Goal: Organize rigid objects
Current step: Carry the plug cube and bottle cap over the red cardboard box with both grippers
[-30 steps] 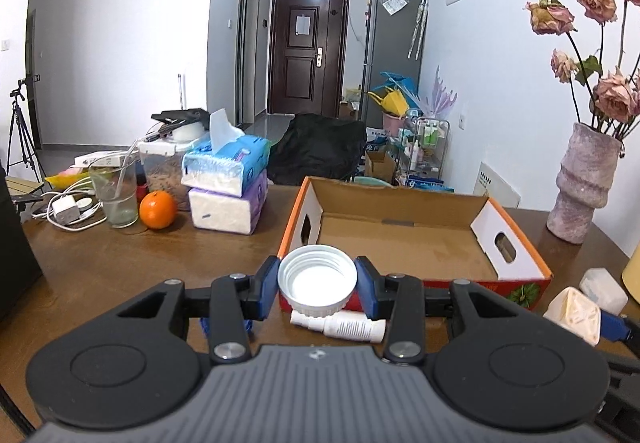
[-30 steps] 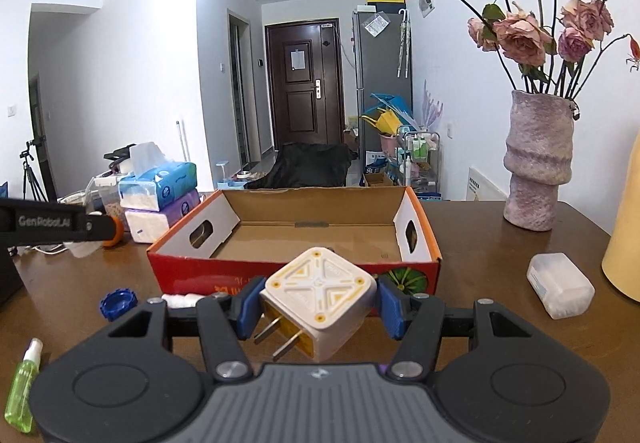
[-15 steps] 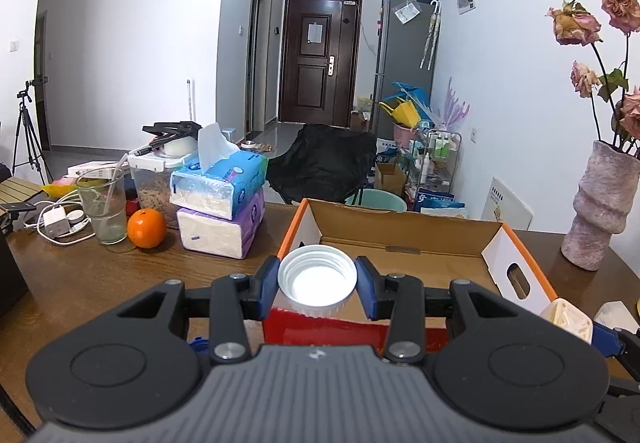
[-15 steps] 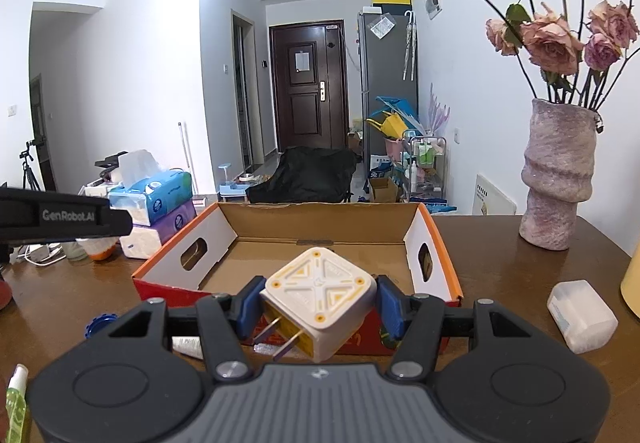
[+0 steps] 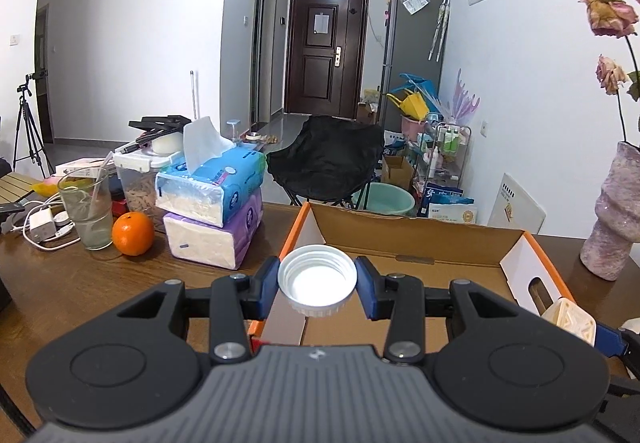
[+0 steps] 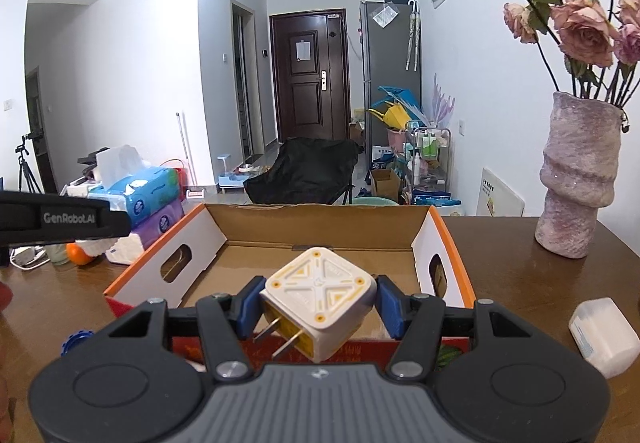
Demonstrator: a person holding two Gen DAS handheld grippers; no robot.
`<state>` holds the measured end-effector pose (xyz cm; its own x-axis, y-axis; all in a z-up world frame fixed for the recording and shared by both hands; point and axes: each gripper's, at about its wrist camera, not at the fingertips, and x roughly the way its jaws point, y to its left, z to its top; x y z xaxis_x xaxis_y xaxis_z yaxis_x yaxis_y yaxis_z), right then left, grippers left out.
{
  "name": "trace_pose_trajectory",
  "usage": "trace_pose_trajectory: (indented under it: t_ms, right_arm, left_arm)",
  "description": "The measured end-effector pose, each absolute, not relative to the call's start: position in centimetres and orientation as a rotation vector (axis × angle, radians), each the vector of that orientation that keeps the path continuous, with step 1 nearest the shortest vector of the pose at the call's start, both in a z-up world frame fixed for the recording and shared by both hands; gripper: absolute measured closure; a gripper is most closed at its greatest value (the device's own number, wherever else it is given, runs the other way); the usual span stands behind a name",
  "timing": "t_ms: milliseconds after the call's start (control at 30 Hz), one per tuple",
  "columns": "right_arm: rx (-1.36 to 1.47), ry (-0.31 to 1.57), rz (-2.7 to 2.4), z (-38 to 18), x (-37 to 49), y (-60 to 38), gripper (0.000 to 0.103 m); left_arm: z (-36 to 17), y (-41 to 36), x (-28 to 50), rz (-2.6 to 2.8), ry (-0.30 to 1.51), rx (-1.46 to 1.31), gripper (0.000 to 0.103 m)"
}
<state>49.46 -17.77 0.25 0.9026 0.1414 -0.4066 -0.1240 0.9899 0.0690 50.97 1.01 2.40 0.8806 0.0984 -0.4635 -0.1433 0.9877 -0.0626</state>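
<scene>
the left tool [image 5: 317, 283] clenches a white cap [image 5: 317, 280], open side up, over the near left corner of a cardboard box [image 5: 416, 233] on a brown surface [image 5: 80, 283]. the right tool [image 6: 319, 303] clenches a white and yellow plug [image 6: 319, 301], prongs pointing toward seven o'clock, above the box's [image 6: 320, 227] near wall. in the left view the plug [image 5: 568, 321] shows at four o'clock, beside the box's right wall. stacked tissue packs [image 5: 212, 211], an orange [image 5: 133, 234] and a glass [image 5: 89, 213] stand at ten o'clock from the cap, just left of the box. in the right view a white case [image 6: 603, 337] lies on the surface [image 6: 520, 283] at three o'clock from the plug, near a vase [image 6: 576, 175] of dried roses at two o'clock. a blue cap [image 6: 76, 339] lies at nine o'clock, outside the box's near left corner.
</scene>
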Motion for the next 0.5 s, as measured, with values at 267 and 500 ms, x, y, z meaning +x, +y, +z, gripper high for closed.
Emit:
trace_pose_trajectory:
  t_ms: [267, 500]
  right_arm:
    - [0.021, 0.434, 0.141, -0.1, 52.3, -17.2, 0.045]
    - [-0.008, 0.437, 0.149, -0.4, 54.1, -16.6, 0.045]
  left_arm:
    - [1.6, 0.7, 54.1, 0.127, 0.498, -0.078, 0.061]
    - [0.9, 0.1, 56.4, 0.121, 0.511, -0.051, 0.061]
